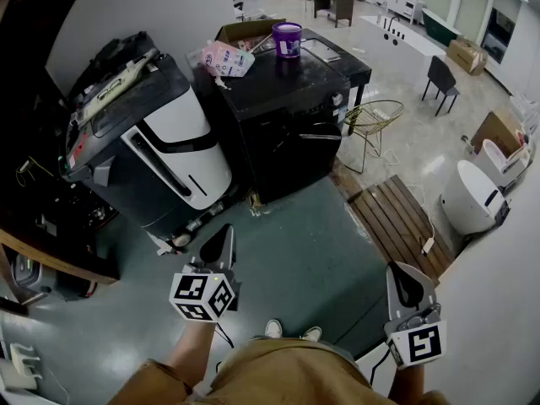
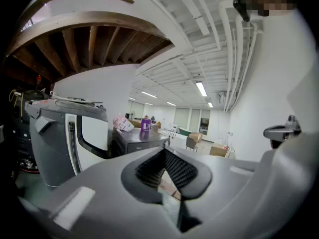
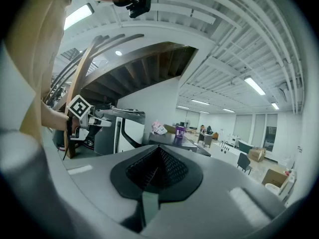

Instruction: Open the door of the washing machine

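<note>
The black washing machine (image 1: 287, 112) stands in the middle of the head view, its door closed on the front face (image 1: 308, 146). A purple bucket (image 1: 287, 39) and a pink bag (image 1: 226, 59) rest on its top. My left gripper (image 1: 224, 234) is shut and empty, held over the green floor well short of the machine. My right gripper (image 1: 403, 275) is lower right, also shut with nothing in it. The left gripper view shows the shut pads (image 2: 164, 168) with the machine (image 2: 137, 141) far beyond them. In the right gripper view the machine (image 3: 174, 142) also stands far beyond the closed pads (image 3: 157, 168).
A big white-and-black appliance (image 1: 156, 146) leans to the left of the washing machine. A wooden pallet (image 1: 396, 218), a wire chair (image 1: 371, 121) and a white rounded unit (image 1: 472, 197) stand to the right. Dark shelving and cables (image 1: 42, 218) fill the left edge.
</note>
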Available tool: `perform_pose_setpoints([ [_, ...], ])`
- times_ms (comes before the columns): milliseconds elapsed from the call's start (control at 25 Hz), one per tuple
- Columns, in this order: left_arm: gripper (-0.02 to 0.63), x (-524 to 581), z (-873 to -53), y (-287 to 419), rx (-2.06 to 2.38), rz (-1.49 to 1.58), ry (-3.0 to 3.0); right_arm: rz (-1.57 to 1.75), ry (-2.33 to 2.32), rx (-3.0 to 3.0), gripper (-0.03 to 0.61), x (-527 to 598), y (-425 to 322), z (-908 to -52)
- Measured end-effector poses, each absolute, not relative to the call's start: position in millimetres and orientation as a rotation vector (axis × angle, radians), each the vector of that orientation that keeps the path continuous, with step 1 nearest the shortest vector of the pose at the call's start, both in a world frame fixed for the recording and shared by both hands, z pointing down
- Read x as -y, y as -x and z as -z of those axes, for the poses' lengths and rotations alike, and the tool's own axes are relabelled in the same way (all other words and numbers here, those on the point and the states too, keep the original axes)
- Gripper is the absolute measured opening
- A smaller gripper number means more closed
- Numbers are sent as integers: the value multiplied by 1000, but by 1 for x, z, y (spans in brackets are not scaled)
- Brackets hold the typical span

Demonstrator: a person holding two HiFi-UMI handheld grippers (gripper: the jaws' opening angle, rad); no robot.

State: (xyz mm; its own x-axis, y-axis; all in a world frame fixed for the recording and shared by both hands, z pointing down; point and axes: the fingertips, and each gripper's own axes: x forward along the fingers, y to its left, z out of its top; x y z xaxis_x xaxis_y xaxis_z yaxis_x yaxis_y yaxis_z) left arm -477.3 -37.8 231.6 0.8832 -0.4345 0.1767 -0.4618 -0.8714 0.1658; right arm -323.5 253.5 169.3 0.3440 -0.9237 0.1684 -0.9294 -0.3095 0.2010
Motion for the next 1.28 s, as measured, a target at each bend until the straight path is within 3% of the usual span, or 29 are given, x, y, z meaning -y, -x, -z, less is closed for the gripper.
perform_pose_setpoints([
  [840,78,13,-238,480,720,-224,-2871,-23,-2384,1734,6,-283,316,-183],
  [880,122,11,-239,477,715,-241,-2879,-28,-2396,1731,6,-288,313,-184],
  [1040,458,4,-249,462,715,-332,-2922,-44,-2425,1724,5,-303,303,-193],
  [1160,552,0,-258,452,688,-409,-2948,-36,-2453,1715,5,-310,294,-196],
  [1280,607,-3,-271,438,624,-475,-2921,-44,-2478,1686,5,-318,282,-200],
])
